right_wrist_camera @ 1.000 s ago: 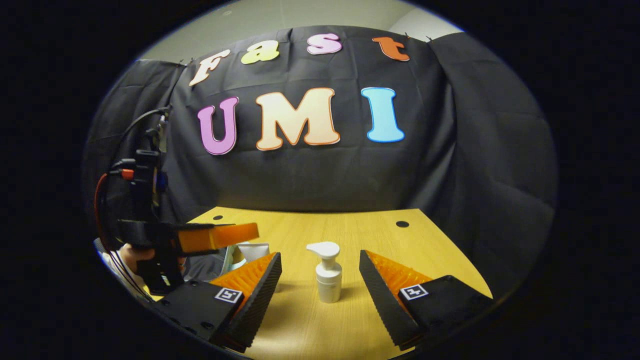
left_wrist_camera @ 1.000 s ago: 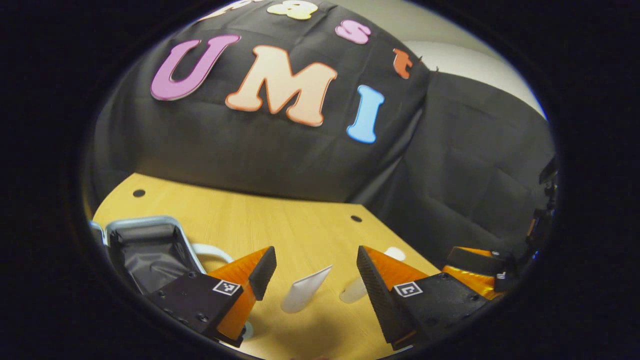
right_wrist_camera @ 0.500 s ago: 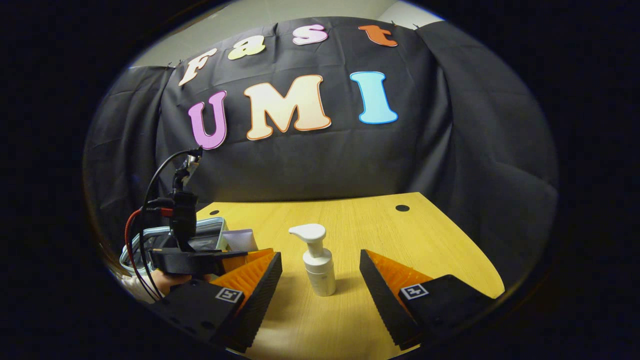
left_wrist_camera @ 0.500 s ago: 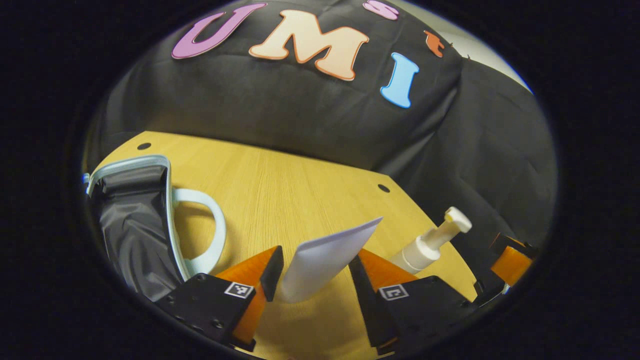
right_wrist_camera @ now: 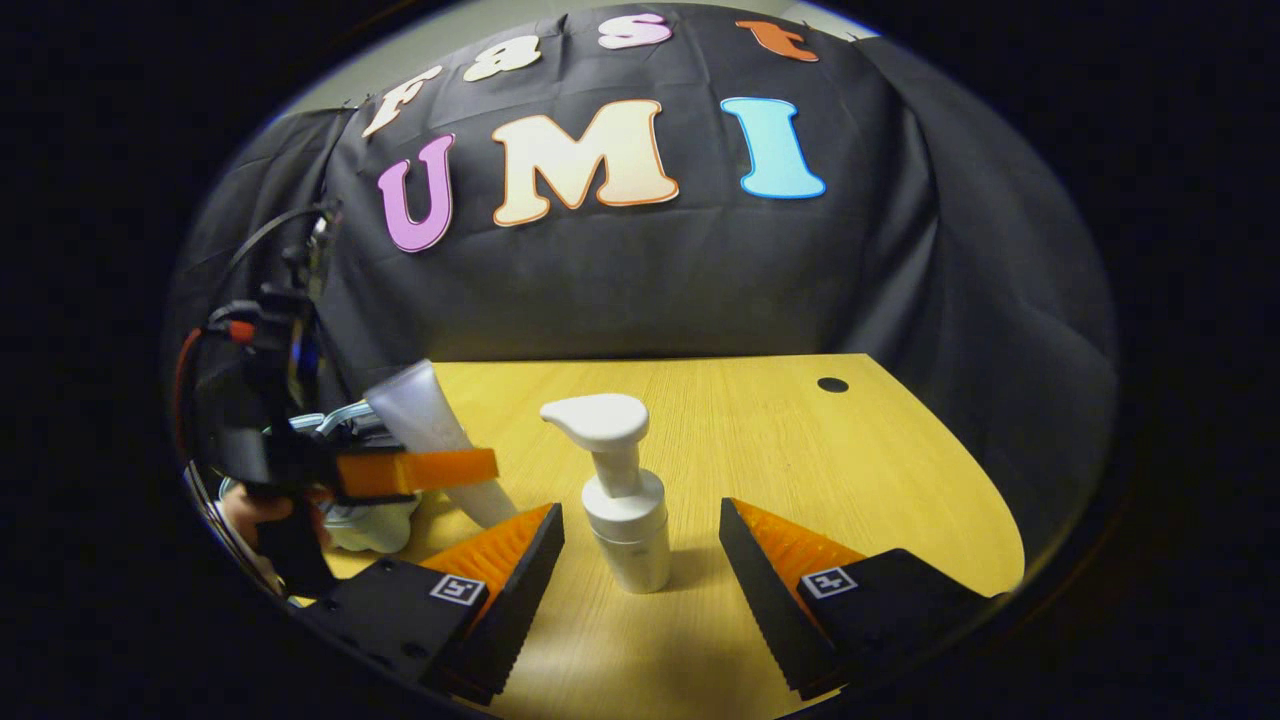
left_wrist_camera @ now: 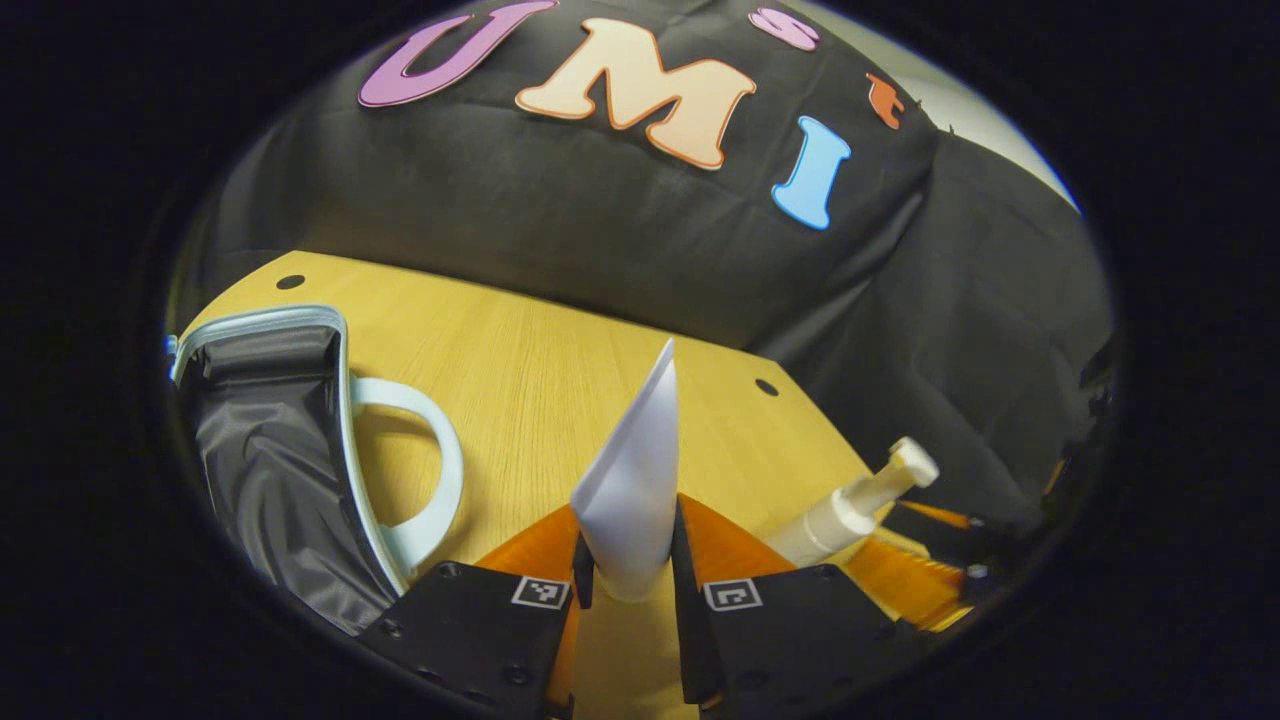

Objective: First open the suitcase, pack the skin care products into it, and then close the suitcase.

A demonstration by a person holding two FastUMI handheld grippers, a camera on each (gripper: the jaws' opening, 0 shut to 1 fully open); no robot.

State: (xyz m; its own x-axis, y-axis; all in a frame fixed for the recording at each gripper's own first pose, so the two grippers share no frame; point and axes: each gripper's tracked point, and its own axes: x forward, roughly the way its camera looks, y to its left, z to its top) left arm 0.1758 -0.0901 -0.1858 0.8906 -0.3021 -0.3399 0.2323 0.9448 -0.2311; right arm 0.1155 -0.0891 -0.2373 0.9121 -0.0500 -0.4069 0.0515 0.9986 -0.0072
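Wooden surface [left_wrist_camera: 520,370] carries the open suitcase [left_wrist_camera: 270,460]. Packing is underway: left gripper [left_wrist_camera: 628,585] fingers clamp the tube [left_wrist_camera: 635,480], to go leftward into the case; right gripper [right_wrist_camera: 640,545] fingers gape around the pump bottle [right_wrist_camera: 620,500].

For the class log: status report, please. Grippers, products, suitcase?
Left gripper shut on tube. Right gripper open around pump bottle. Suitcase open. Nothing blocking.

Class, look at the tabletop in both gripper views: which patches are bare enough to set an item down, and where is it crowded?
Bare wood lies behind the pump bottle toward the black cloth, and right of it out to the table edge. It is crowded on the left, where the left gripper holds the tube near the open suitcase.
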